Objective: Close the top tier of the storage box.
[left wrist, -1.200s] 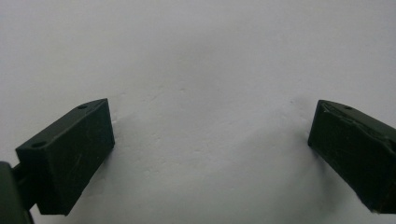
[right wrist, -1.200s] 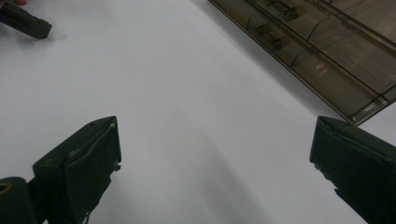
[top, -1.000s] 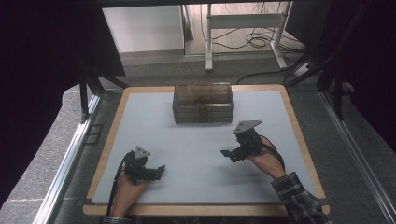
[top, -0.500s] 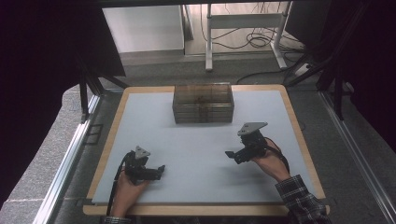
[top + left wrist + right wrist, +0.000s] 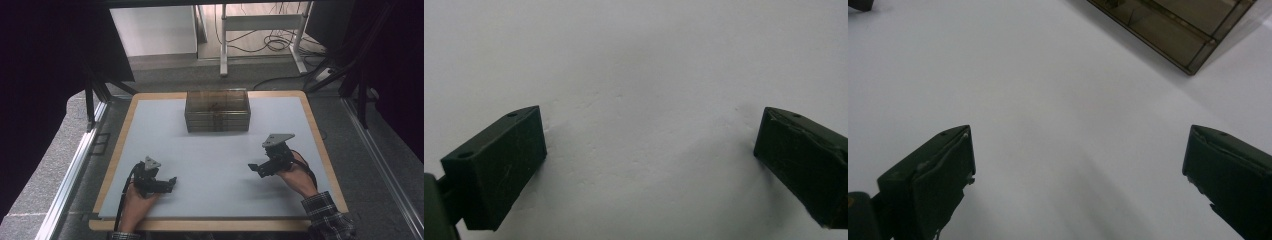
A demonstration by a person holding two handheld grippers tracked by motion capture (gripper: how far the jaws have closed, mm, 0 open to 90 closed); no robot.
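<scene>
High view: white table (image 5: 215,165) with a wood rim, and a tinted clear plastic box (image 5: 217,111) at the far middle edge, made of stacked layers or drawers, contents too dim to tell. Left gripper (image 5: 167,183) sits low at the near-left corner, on or just above the surface, pointing right. Right gripper (image 5: 256,169) is at the near right, lifted off the surface and tilted, nose toward the table centre. Both are well apart from the box and nothing is held. Judgement: this is the approach step, with the right gripper the likelier one to go to the box. The next move calls for a forward reach up the table, squaring the jaws to a box wall or drawer front.

Left gripper view: jaws spread wide, bare white surface between them, close underneath. Released, empty.

Right gripper view: jaws spread wide too, nothing between them. A corner of the box (image 5: 1178,30) shows upper right, far ahead and off to the side, so the wrist needs a turn toward it. A dark bit at top left is probably the other gripper, too small to be sure.

Room: the whole middle of the table is open, no clutter in either path. The box sits hard by the far rim, so little slack behind it; a push could shove it off the back edge.
</scene>
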